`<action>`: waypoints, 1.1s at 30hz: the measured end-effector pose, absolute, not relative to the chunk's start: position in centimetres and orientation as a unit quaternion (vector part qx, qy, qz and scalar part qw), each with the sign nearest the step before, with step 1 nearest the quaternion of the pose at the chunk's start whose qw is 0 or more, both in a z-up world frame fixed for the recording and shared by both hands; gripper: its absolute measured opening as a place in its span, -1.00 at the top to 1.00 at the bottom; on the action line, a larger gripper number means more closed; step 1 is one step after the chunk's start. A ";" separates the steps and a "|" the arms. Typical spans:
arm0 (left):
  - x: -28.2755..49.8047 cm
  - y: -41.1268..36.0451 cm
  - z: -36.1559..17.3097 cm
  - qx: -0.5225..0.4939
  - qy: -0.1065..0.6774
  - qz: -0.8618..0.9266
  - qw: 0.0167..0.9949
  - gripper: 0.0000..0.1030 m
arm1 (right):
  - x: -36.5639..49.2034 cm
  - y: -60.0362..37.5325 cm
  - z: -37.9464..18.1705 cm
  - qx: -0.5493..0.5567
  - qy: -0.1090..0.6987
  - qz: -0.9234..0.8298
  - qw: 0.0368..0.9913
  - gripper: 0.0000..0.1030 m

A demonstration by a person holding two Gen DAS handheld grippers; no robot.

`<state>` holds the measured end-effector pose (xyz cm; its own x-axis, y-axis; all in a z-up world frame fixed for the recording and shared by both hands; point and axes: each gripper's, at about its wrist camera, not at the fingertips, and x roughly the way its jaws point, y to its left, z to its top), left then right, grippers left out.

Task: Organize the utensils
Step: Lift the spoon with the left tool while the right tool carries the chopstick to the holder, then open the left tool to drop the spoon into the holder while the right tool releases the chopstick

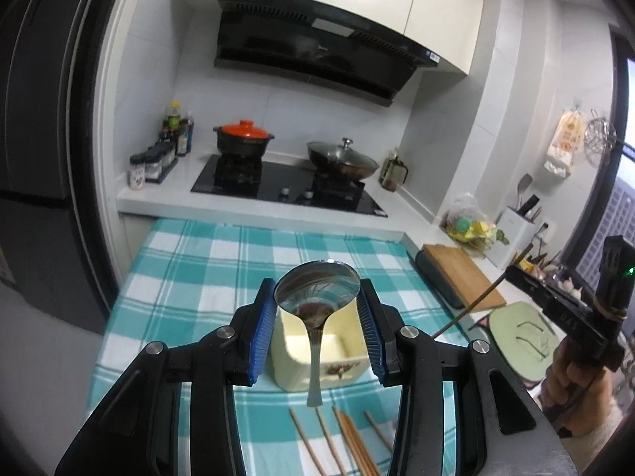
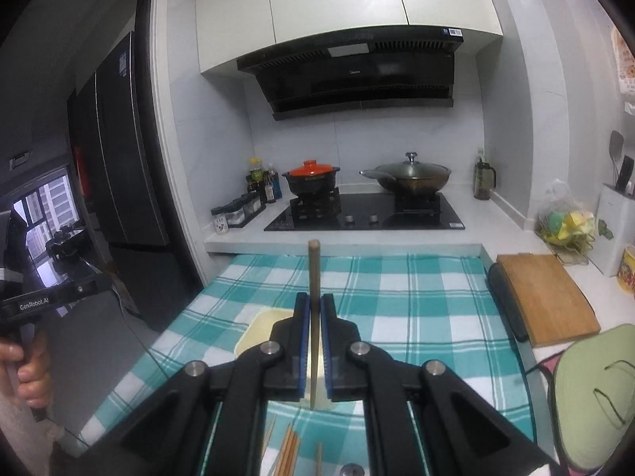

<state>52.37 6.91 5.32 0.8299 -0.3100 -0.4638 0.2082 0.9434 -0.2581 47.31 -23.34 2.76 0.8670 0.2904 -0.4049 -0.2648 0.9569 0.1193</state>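
Both tools are loaded and above the checked cloth (image 1: 190, 273). The left gripper (image 1: 317, 329) is clamped on a steel spoon (image 1: 317, 289) by the rim of its bowl, which stands up with the handle hanging toward 6 o'clock, the tip free above the cloth. The right gripper (image 2: 315, 341) has its jaws together on a single chopstick (image 2: 314, 277), nearly upright between the pads, its blunt end at 12 o'clock and its lower end showing just under the jaws. The cream holder (image 1: 313, 357) sits on the cloth directly beyond both tools, mouth up; in the left wrist view it lies behind the spoon handle. Loose chopsticks (image 1: 349, 444) lie on the cloth at 6 o'clock of the holder. Judgement: the step in hand is carrying each piece over the holder and dropping it in. To do it well, lead with one hand so the tools do not meet over the mouth. Bring the spoon's handle tip inside the rim before parting the jaws, since a bowl-edge grip may let it swing. Keep the chopstick vertical, lower its bottom end past the rim, then release. Whether the holder has separate compartments I cannot tell; the grippers hide most of its inside.
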 end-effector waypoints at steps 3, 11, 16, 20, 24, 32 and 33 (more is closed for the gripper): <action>55.2 5.7 6.0 -0.096 0.241 -0.136 0.956 0.20 | 49.8 -22.2 3.8 0.029 0.193 0.144 0.970 0.89; 63.1 3.0 -0.2 -0.089 0.299 -0.121 0.942 0.20 | 57.9 -19.1 -0.6 0.022 0.257 0.135 0.957 0.89; 66.5 3.3 -5.9 -0.114 0.364 -0.108 0.918 0.20 | 61.5 -19.2 -5.8 0.046 0.331 0.124 0.934 0.89; 67.9 3.6 -8.6 -0.122 0.394 -0.091 0.906 0.20 | 62.9 -19.7 -8.5 0.061 0.365 0.114 0.922 0.89; 68.8 3.5 -10.2 -0.119 0.410 -0.079 0.901 0.18 | 63.8 -19.8 -9.6 0.052 0.371 0.102 0.922 0.85; 70.2 2.7 -11.3 -0.120 0.424 -0.072 0.895 0.09 | 64.8 -21.4 -10.9 0.094 0.392 0.062 0.913 0.63; 69.9 2.7 -11.1 -0.116 0.423 -0.072 0.896 0.13 | 64.5 -21.8 -10.8 0.102 0.390 0.060 0.913 0.59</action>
<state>69.92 2.67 -11.09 0.6320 -0.2273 -0.7409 0.0311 0.9627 -0.2689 64.45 -21.76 -10.76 0.6883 0.1885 -0.7005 -0.0295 0.9721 0.2326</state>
